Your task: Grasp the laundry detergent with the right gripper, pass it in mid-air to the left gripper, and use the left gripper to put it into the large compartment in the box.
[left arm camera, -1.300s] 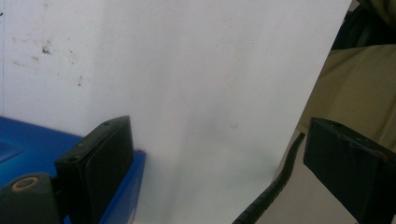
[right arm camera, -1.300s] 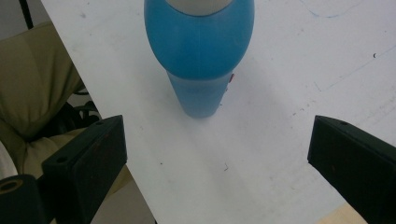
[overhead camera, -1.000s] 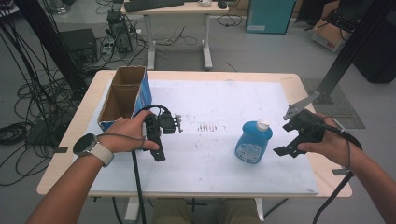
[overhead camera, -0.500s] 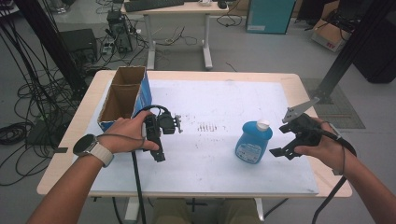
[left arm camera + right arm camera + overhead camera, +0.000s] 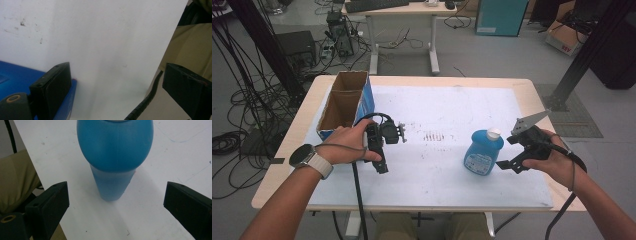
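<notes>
A blue plastic bottle (image 5: 482, 151) with a white cap stands upright on the white sheet (image 5: 442, 110), right of the middle. My right gripper (image 5: 508, 152) is just to its right, open, with its jaws facing the bottle. In the right gripper view the bottle (image 5: 115, 157) stands straight ahead of the right gripper (image 5: 116, 195), whose jaws are spread wide and touch nothing. My left gripper (image 5: 381, 162) is held over the sheet's left part, pointing back toward the table's near edge. In its own view the left gripper (image 5: 117, 77) is open over bare white sheet, holding nothing.
An open cardboard box (image 5: 343, 102) with a blue side stands at the table's left, close behind my left hand. Black cables trail from both grippers off the near edge. A blue surface (image 5: 15, 75) shows beside the left jaw. Khaki trousers (image 5: 190, 47) lie beyond the near edge.
My right gripper has moved left, closing in on the blue bottle. The left hand, its gripper and the bottle have stayed where they were.
</notes>
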